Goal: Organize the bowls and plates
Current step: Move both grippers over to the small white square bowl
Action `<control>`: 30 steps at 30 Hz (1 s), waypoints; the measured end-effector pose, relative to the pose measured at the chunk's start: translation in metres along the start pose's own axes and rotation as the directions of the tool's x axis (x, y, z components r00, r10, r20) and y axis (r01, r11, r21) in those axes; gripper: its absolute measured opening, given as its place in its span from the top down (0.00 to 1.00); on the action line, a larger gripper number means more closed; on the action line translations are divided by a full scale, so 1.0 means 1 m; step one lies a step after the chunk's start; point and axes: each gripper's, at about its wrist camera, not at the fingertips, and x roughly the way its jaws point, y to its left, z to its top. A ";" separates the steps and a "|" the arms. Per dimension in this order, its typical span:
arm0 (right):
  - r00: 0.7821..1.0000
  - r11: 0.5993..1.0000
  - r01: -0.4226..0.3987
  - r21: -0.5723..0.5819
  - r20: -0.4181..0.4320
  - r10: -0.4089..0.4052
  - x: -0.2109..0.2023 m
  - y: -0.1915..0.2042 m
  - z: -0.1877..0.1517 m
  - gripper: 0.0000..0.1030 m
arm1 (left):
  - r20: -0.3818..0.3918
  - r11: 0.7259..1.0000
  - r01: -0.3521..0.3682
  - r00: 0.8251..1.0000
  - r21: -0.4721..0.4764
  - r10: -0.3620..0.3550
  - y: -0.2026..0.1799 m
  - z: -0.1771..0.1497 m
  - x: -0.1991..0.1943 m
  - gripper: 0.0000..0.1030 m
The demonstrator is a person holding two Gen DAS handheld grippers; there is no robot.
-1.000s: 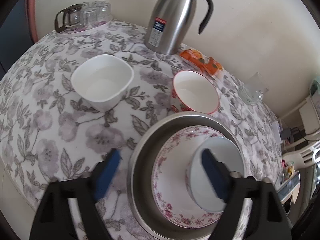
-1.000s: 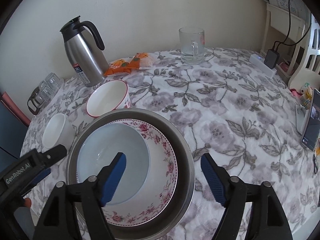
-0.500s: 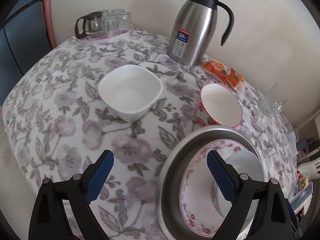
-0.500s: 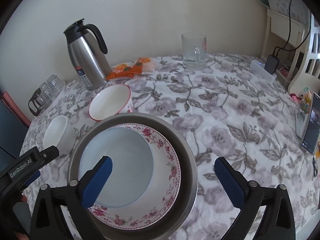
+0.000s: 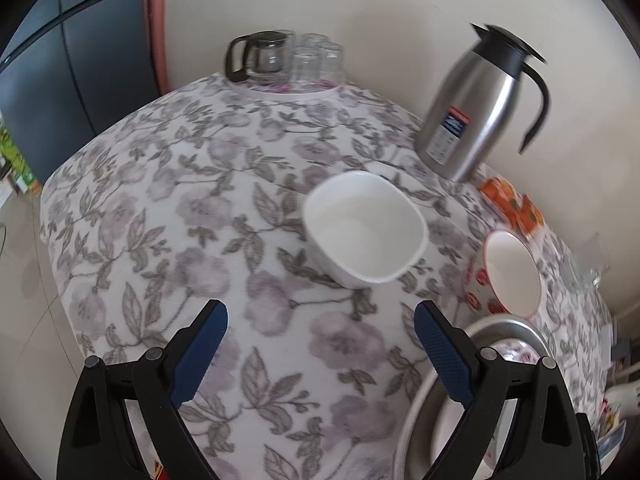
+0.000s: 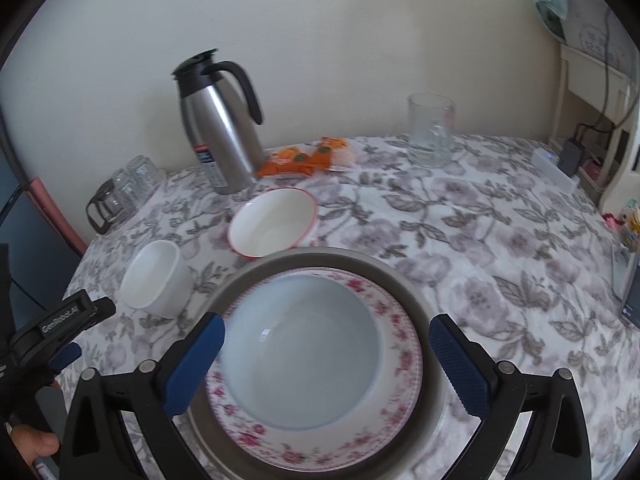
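Note:
A pale blue bowl [image 6: 304, 354] sits in a pink-flowered plate [image 6: 400, 364], which lies in a grey metal dish [image 6: 430, 312]. My right gripper [image 6: 326, 364] hovers over this stack, open, nothing between its fingers. A square white bowl [image 5: 362, 228] [image 6: 154, 278] stands ahead of my left gripper [image 5: 320, 352], which is open and empty above the tablecloth. A red-rimmed bowl [image 5: 510, 274] [image 6: 274, 228] stands beyond the metal dish [image 5: 504, 326]. The left gripper [image 6: 60, 336] also shows at the left edge of the right wrist view.
A steel thermos jug [image 5: 476, 112] [image 6: 218, 120] stands at the back by the wall, an orange snack packet [image 6: 308, 156] beside it. A glass pot and tumblers [image 5: 282, 56] sit at the far corner, a glass mug [image 6: 430, 130] at the back right. A phone [image 6: 630, 296] lies at the right edge.
My left gripper swung left off the stacked dishes and now faces the square white bowl. My right gripper opened wider and drew back a little from the blue bowl.

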 end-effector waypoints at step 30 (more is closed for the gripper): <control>0.994 0.988 -0.104 -0.112 0.005 0.105 0.033 0.088 0.008 0.00 | 0.005 0.984 0.029 1.000 -0.175 -0.028 0.076 0.033 0.026 0.08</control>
